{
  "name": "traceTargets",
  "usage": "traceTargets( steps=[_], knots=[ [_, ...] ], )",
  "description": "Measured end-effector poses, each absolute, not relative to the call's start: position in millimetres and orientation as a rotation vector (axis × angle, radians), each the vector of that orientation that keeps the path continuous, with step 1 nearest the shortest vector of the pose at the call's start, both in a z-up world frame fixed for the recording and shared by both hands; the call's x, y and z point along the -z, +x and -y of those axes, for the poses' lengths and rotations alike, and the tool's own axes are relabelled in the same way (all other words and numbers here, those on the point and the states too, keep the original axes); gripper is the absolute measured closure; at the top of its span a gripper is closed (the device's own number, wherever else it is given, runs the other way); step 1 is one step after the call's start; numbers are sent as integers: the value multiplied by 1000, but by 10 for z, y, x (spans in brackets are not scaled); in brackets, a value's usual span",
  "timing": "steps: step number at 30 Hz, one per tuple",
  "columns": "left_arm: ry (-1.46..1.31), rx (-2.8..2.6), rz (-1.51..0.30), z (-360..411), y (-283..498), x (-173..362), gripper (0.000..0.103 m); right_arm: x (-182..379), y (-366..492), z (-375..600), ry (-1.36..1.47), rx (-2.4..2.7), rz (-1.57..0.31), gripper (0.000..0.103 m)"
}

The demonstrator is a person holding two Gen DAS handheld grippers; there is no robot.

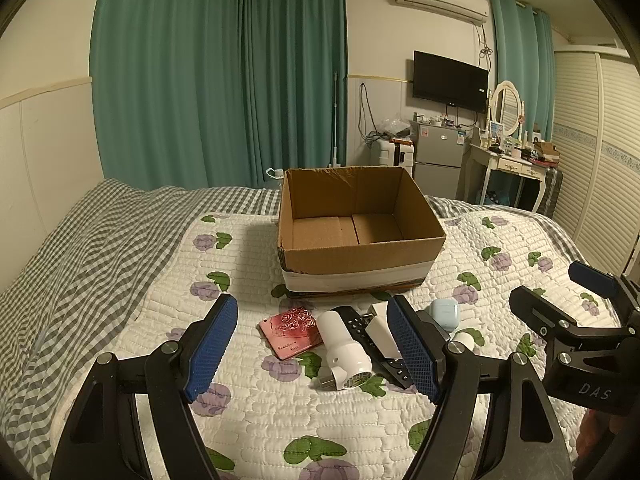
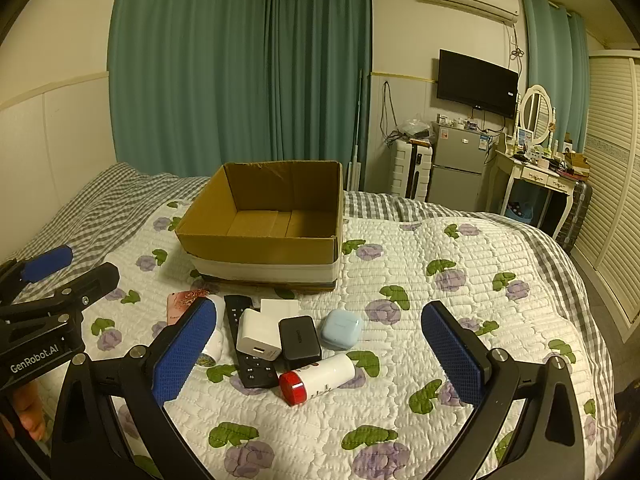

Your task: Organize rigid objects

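Observation:
An open, empty cardboard box [image 1: 360, 224] [image 2: 264, 220] stands on the quilted bed. In front of it lies a cluster: a pink card [image 1: 294, 332], a white cylinder plug [image 1: 344, 352], a black remote [image 2: 246, 344], a white charger [image 2: 258, 334], a black power block [image 2: 299, 337], a light-blue earbud case [image 2: 341, 328] and a white bottle with a red cap [image 2: 316, 378]. My left gripper [image 1: 312, 352] is open above the card and cylinder. My right gripper [image 2: 320, 354] is open above the chargers and bottle. Both are empty.
A grey checked blanket [image 1: 92, 248] covers the bed's left side. Green curtains [image 1: 224, 72], a small fridge [image 2: 458, 164], a dressing table [image 2: 536, 176] and a louvred wardrobe [image 2: 616, 184] stand beyond the bed. The right gripper shows at the right in the left wrist view [image 1: 576, 312].

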State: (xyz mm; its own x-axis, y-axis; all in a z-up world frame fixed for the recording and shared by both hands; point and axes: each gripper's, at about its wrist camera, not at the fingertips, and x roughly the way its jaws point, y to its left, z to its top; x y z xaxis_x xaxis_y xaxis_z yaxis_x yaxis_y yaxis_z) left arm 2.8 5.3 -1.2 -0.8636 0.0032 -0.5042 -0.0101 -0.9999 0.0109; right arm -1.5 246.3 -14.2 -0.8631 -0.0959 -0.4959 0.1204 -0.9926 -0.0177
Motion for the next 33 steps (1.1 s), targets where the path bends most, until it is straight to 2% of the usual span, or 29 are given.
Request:
traceTargets(
  steps=[33],
  knots=[
    [-813, -3022, -6, -39, 39, 8, 23, 174, -12, -2427, 779, 2915, -74, 0]
  ],
)
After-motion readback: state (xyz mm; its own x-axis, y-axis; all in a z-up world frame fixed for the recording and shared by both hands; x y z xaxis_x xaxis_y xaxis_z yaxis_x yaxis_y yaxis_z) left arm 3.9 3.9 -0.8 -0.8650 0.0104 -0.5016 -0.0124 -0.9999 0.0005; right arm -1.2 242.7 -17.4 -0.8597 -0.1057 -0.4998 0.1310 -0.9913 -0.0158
